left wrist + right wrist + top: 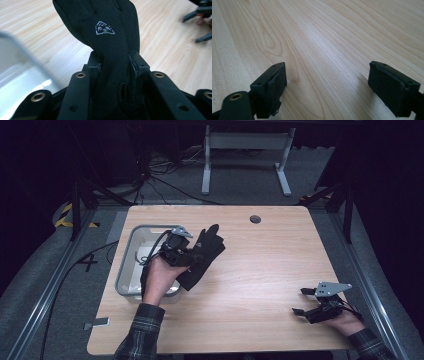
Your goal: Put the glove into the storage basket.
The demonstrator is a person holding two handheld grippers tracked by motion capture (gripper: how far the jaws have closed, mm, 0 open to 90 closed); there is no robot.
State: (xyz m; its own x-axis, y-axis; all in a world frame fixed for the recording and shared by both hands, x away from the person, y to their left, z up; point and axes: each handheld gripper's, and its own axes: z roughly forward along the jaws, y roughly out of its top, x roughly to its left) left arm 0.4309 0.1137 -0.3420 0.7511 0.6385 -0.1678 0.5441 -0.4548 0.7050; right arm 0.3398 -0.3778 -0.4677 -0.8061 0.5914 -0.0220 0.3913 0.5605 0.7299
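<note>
A black glove (207,249) with a small white emblem hangs from my left gripper (192,256), which is shut on its cuff end just right of the grey bin (124,268). In the left gripper view the glove (107,30) stands up between the two pads of my left gripper (116,65), its fingers spreading away over the wooden table. My right gripper (299,301) lies low near the table's front right corner, open. The right gripper view shows my right gripper (327,82) with its jaws wide apart and bare wood between them.
The grey bin (17,65) sits at the table's left side with something pale inside. A round cable hole (255,219) marks the far edge of the wooden table (260,270). A white desk frame (245,155) stands on the floor beyond.
</note>
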